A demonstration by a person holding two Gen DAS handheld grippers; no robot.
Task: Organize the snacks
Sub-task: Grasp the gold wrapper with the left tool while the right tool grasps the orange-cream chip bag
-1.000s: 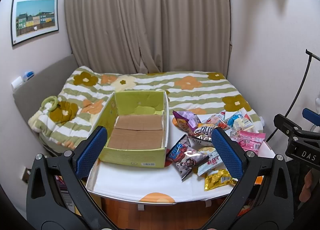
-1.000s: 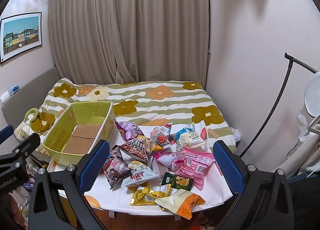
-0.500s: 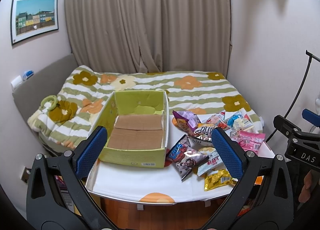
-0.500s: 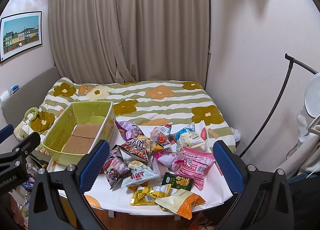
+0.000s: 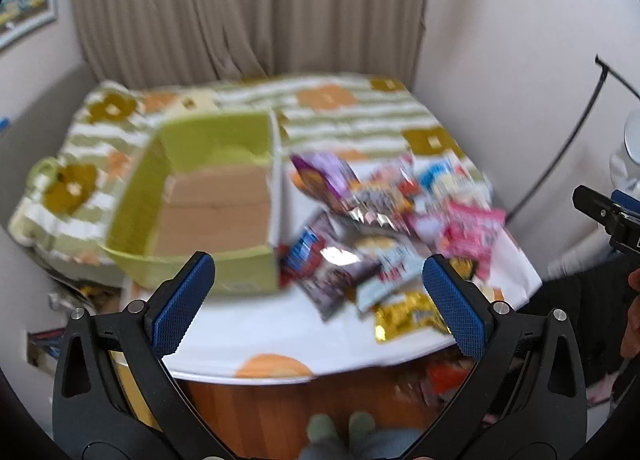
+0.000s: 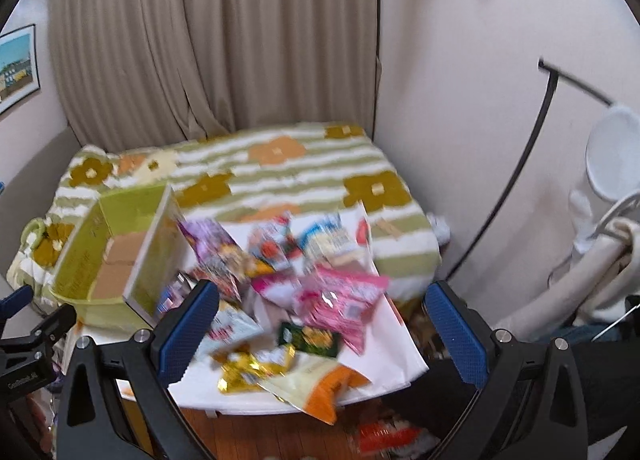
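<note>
Left wrist view, green box (image 5: 208, 196) cardboard-lined, snack packets (image 5: 376, 228) beside it

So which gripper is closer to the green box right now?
Left. The left gripper is open with the green box just ahead and slightly left. The right gripper, also open, faces the snack pile, with the box far to its left.

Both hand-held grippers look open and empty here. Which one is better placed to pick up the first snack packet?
Probably the right hand-held gripper: the snack packets lie directly between its open fingers, while the left hand-held gripper faces partly toward the green box, with the pile off to its right.
</note>
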